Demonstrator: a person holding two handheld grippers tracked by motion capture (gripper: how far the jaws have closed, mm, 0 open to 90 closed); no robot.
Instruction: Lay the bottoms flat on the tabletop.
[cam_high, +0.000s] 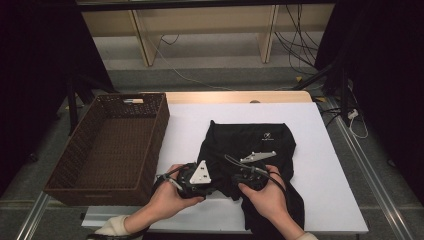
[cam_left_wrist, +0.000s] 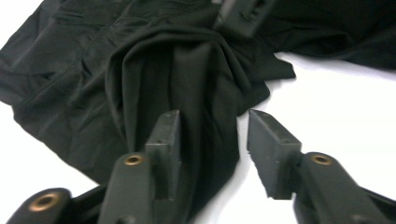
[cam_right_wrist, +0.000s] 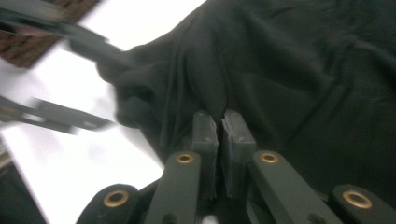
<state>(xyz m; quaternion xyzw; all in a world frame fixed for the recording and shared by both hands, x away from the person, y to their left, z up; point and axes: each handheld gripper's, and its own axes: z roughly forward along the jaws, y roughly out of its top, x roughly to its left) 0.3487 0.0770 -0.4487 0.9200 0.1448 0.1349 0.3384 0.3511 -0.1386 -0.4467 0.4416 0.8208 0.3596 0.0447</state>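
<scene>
A black garment (cam_high: 250, 140) lies crumpled on the white table (cam_high: 330, 170), a small white logo near its far edge. Both hands hold their grippers close together over its near left part, facing each other. My left gripper (cam_high: 220, 184) is open; in the left gripper view a raised fold of the black cloth (cam_left_wrist: 163, 60) runs between its spread jaws (cam_left_wrist: 215, 126) and lies against one of them. My right gripper (cam_high: 232, 181) is shut on a pinched ridge of the cloth (cam_right_wrist: 289, 70), pads (cam_right_wrist: 220, 119) nearly together. The right gripper's jaw tip (cam_left_wrist: 243, 14) holds the same fold at the top.
A large brown wicker basket (cam_high: 65, 185) stands left of the white table, its rim beside my left hand. A wooden strip runs along the table's far edge, with shelving legs and cables on the floor beyond. A metal rail borders the right side.
</scene>
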